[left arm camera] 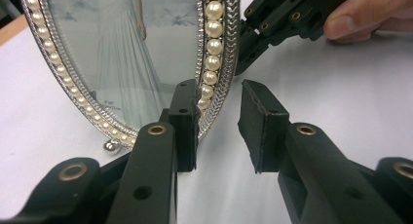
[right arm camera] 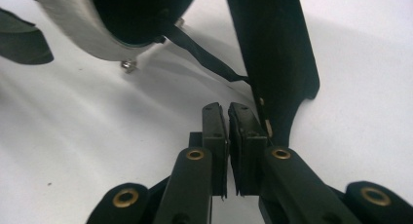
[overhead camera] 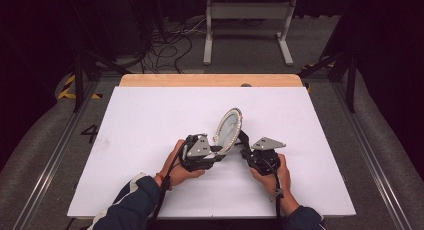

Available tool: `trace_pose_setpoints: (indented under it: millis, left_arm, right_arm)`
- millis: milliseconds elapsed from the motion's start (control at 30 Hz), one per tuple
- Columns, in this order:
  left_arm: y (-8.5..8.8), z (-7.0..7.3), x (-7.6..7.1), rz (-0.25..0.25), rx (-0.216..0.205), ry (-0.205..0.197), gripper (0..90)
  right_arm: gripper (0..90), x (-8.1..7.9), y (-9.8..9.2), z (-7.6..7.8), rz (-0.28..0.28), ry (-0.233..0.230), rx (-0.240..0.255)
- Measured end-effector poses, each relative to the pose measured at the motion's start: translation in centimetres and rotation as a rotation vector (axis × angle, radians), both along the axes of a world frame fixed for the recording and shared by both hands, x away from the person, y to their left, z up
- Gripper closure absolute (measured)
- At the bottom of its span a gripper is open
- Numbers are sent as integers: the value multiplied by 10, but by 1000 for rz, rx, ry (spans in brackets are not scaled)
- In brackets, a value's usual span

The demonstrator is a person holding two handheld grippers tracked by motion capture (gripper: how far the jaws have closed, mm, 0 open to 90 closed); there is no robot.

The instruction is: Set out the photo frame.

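Note:
An oval silver picture frame (overhead camera: 227, 130) edged with pearls stands tilted on the white table (overhead camera: 150, 125). In the left gripper view the frame (left arm camera: 122, 53) holds a picture of a figure in a long dress. My left gripper (left arm camera: 219, 121) is open; the frame's lower rim lies against the left pad (left arm camera: 185, 121), while the right pad stands clear of it. My right gripper (right arm camera: 228, 121) has its pads almost together, with a thin slit and nothing between them. It sits beside the black back stand (right arm camera: 277, 53), which a black strap (right arm camera: 204, 53) ties to the frame's back (right arm camera: 122, 14).
In the high view the left gripper (overhead camera: 220, 152) and right gripper (overhead camera: 245, 151) flank the frame near the table's front middle. A wooden strip (overhead camera: 210, 80) runs along the far edge. Beyond it are a white metal stand (overhead camera: 247, 20) and cables (overhead camera: 165, 45) on the floor.

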State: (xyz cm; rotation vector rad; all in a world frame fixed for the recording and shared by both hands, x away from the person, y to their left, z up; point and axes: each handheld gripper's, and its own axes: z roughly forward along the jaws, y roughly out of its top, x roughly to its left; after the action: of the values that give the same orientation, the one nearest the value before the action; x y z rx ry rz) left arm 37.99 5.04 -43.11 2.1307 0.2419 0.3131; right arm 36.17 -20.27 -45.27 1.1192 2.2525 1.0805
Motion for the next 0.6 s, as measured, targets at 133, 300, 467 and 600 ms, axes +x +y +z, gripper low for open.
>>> trace_pose_setpoints:
  millis: [133, 300, 467, 600]
  left_arm:
    - [12, 4, -1, 11, -5, -10, 676]
    - [26, 7, -1, 30, 10, -13, 647]
    - [39, 7, -5, 47, 35, -11, 566]
    - [49, 4, -12, 55, 59, -29, 474]
  right_arm:
    - [822, -7, 3, 5, 26, -27, 0]
    - [771, -15, 7, 10, 51, -51, 16]
    - [706, -21, 10, 15, 72, -73, 38]
    - [656, -24, 12, 17, 80, -78, 53]
